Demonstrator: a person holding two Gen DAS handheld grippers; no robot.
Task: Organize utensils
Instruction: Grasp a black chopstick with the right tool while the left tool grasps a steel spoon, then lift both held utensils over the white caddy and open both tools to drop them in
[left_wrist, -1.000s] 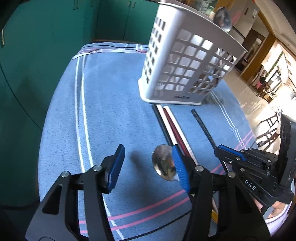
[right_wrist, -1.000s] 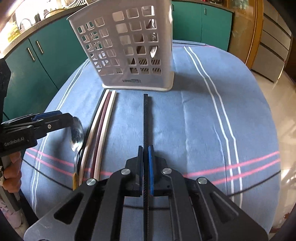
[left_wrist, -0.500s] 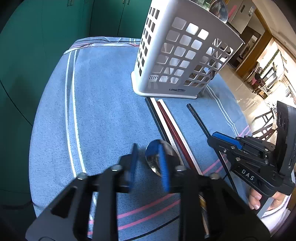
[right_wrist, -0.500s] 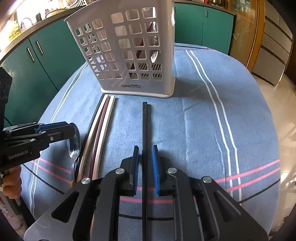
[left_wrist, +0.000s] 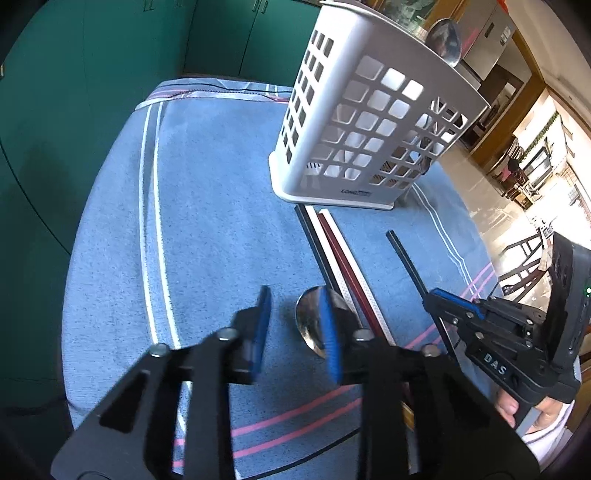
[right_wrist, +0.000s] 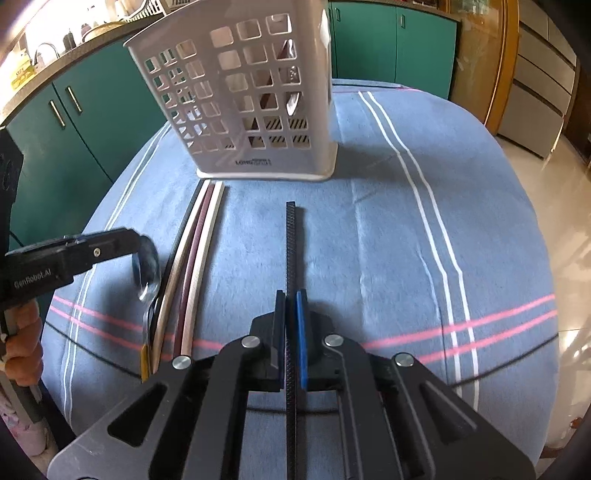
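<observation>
A white lattice basket (left_wrist: 369, 122) (right_wrist: 251, 92) stands at the far side of the blue striped cloth, with a metal spoon (left_wrist: 445, 40) upright in it. In front of it lie several chopsticks (left_wrist: 343, 266) (right_wrist: 195, 251) side by side, and a steel spoon (left_wrist: 308, 325) (right_wrist: 149, 291) to their left. My left gripper (left_wrist: 294, 295) (right_wrist: 144, 254) hovers over the spoon bowl, jaws opening, only cloth between them. A single black chopstick (right_wrist: 291, 240) (left_wrist: 404, 254) lies apart on the right. My right gripper (right_wrist: 291, 293) (left_wrist: 439, 299) is closing on it, pads against its sides.
Green cabinets (right_wrist: 66, 122) ring the table's far and left sides. Bare cloth (right_wrist: 424, 240) stretches to the right of the black chopstick. A yellow handle end (right_wrist: 144, 358) shows near the front edge. A person's hand (right_wrist: 22, 350) holds the left gripper's handle.
The left jaws narrowed from wide apart beside the spoon bowl, then spread a little again. The right jaws parted slightly around the black chopstick and closed back on it.
</observation>
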